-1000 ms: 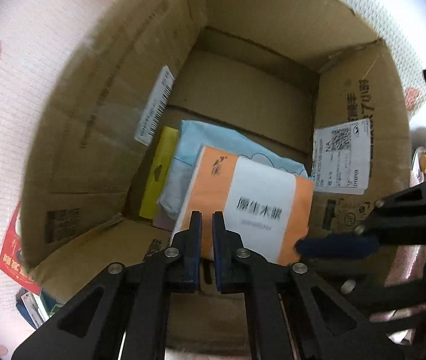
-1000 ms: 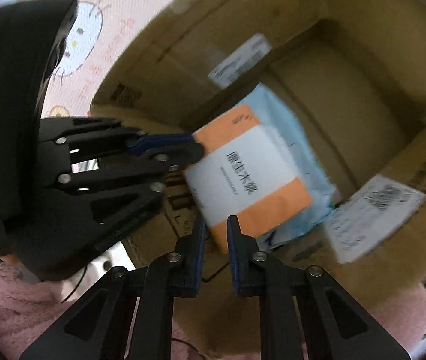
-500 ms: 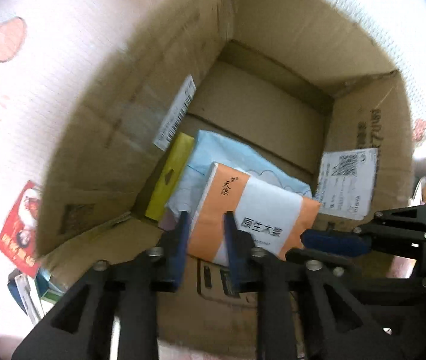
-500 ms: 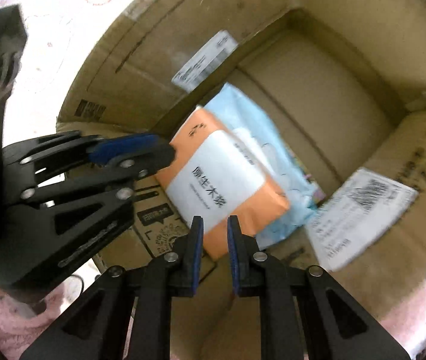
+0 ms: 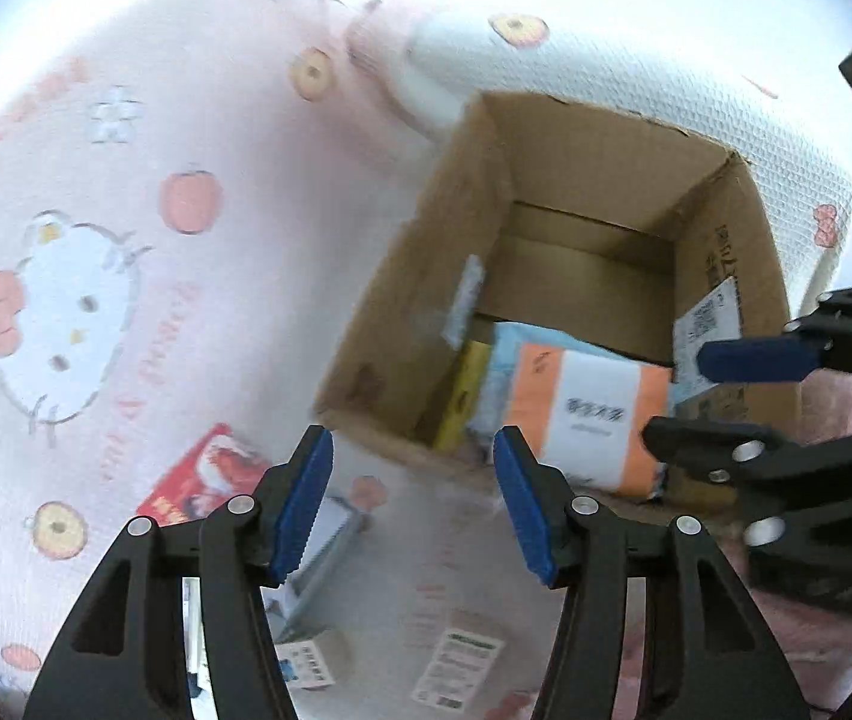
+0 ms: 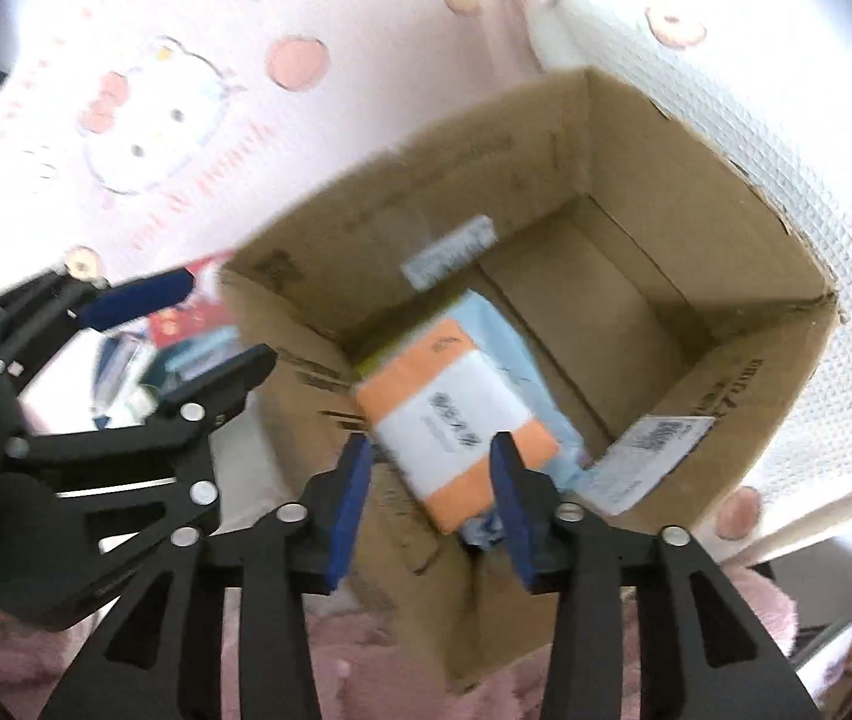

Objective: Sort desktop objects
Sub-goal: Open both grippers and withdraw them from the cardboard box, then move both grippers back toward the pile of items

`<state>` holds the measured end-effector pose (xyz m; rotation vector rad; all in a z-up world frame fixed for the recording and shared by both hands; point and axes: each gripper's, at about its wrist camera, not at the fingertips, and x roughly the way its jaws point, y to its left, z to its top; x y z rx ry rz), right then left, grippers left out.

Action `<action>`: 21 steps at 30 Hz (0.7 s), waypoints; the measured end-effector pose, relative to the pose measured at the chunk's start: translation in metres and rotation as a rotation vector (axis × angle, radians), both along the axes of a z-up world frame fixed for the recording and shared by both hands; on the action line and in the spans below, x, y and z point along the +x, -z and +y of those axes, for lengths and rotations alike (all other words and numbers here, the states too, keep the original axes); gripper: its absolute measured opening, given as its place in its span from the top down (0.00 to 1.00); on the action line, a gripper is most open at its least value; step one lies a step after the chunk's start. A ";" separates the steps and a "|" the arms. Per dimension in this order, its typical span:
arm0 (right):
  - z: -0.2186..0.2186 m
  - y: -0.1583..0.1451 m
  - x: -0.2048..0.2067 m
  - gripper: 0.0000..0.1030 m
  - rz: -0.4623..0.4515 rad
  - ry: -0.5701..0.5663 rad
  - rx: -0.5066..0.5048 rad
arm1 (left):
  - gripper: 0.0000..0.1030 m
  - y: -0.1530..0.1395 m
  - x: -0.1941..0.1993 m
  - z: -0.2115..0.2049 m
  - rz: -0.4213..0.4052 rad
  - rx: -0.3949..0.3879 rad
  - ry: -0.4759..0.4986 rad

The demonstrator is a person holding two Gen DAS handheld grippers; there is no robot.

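An open cardboard box [image 5: 414, 312] [image 6: 696, 180] stands on a pink cartoon-print cloth. Inside lies an orange and white tissue pack [image 5: 591, 414] [image 6: 456, 426] on a light blue pack [image 5: 501, 366] [image 6: 546, 396], with a yellow packet [image 5: 459, 396] beside them. My left gripper [image 5: 414, 498] is open and empty, above the box's near-left corner. My right gripper [image 6: 432, 492] is open and empty, above the box's near edge; it also shows in the left wrist view [image 5: 726, 390]. The left gripper shows at the left of the right wrist view [image 6: 174, 324].
A red packet [image 5: 204, 474] [image 6: 186, 318] and several small boxes and cards [image 5: 312, 660] lie on the cloth [image 5: 126, 180] left of and in front of the box. A white textured mat [image 5: 726, 96] lies behind the box.
Both grippers have opened from shut and pulled back up and away from the box. The tissue pack stays lying in the box.
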<state>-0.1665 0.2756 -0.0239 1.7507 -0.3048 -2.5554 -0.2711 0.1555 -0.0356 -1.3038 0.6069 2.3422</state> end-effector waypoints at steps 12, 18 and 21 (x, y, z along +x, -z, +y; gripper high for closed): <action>-0.058 -0.019 0.025 0.20 0.335 0.018 -0.126 | 0.42 0.031 0.037 -0.126 -0.030 0.273 -0.114; -0.100 -0.009 0.019 0.11 0.347 -0.067 0.041 | 0.42 0.066 0.056 -0.182 -0.047 0.142 -0.345; -0.117 0.001 0.014 0.11 0.311 -0.121 -0.041 | 0.42 0.069 0.064 -0.217 -0.017 0.189 -0.485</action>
